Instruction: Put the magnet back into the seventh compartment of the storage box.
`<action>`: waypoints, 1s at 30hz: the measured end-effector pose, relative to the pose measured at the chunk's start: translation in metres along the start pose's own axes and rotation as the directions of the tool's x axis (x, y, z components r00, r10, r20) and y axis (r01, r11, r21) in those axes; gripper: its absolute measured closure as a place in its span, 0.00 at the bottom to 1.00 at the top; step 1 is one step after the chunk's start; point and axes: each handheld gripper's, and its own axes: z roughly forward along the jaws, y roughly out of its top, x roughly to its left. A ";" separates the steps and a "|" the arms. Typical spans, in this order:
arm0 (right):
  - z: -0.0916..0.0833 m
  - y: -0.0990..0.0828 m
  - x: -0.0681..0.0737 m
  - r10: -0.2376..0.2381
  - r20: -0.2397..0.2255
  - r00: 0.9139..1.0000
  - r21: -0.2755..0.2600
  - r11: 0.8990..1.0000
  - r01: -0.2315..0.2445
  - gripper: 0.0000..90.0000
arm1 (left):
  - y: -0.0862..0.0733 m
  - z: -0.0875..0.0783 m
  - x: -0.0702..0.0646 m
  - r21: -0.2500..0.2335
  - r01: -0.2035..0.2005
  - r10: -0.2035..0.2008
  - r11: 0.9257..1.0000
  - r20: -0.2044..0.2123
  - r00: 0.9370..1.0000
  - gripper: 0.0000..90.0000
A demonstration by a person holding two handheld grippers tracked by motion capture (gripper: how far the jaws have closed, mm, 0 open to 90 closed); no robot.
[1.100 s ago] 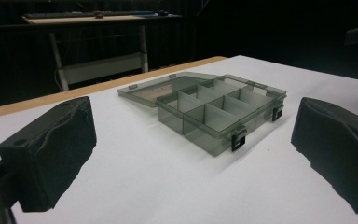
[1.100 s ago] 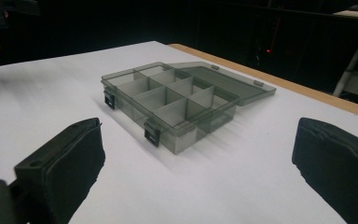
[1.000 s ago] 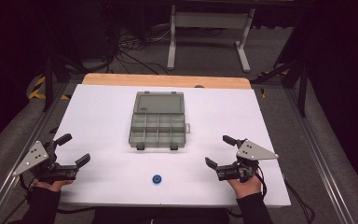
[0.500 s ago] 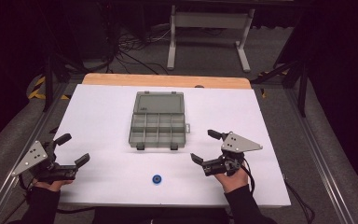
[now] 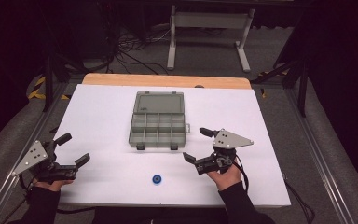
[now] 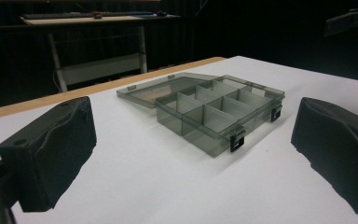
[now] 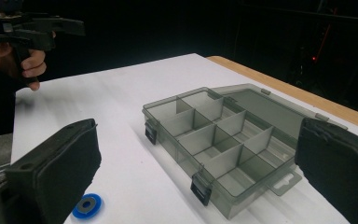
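Both grippers wide apart, empty: left gripper [image 5: 73, 149] at table edge, right gripper [image 5: 197, 145] beside open organizer box [image 5: 158, 122]; blue ring [image 5: 157, 179] btwn them.

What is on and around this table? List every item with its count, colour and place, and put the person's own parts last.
Clear grey plastic compartment box: one, smoky grey, lid open and lying flat behind it, at the table's middle; compartments look empty.
Black latches: two, black, on the box's near wall.
Small blue ring-shaped disc: one, blue with a dark centre, on the table near the front edge, apart from the box.
White table: one, white top with a wooden strip along the far edge.
Grey metal stand: one, light grey, on the floor beyond the table.
Cables: several, dark, on the floor behind the table.
Left gripper: one, black, open, at the near left corner.
Right gripper: one, black, open, right of the box.
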 end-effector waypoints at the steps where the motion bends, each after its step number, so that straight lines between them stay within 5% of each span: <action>1: 0.001 0.000 0.000 0.004 -0.004 1.000 0.002 1.000 -0.004 0.01 | 0.000 0.000 0.000 0.000 0.000 0.000 1.000 0.000 1.000 0.01; 8: 0.003 0.003 -0.001 -0.008 -0.012 1.000 0.067 0.998 0.008 0.04 | 0.000 0.000 0.000 0.002 0.001 -0.001 1.000 0.001 1.000 0.01; 16: 0.010 0.021 0.007 -0.064 -0.060 0.996 0.192 0.979 0.075 0.12 | 0.000 0.000 0.000 0.001 0.004 -0.004 1.000 0.000 1.000 0.01; 18: 0.013 0.026 0.010 -0.067 -0.078 0.995 0.232 0.969 0.084 0.12 | 0.000 0.000 0.000 0.001 0.004 -0.004 1.000 0.002 1.000 0.01; 19: 0.016 0.030 0.012 -0.074 -0.091 0.993 0.279 0.955 0.096 0.12 | 0.000 0.000 0.000 0.002 0.002 -0.002 1.000 0.001 1.000 0.01; 21: 0.017 0.032 0.012 -0.076 -0.098 0.992 0.297 0.949 0.102 0.12 | 0.000 0.000 0.001 0.004 0.001 -0.001 1.000 0.003 1.000 0.01; 30: 0.024 0.045 0.015 -0.098 -0.150 0.984 0.471 0.868 0.158 0.11 | 0.000 0.000 0.001 0.007 0.006 -0.006 1.000 0.004 1.000 0.01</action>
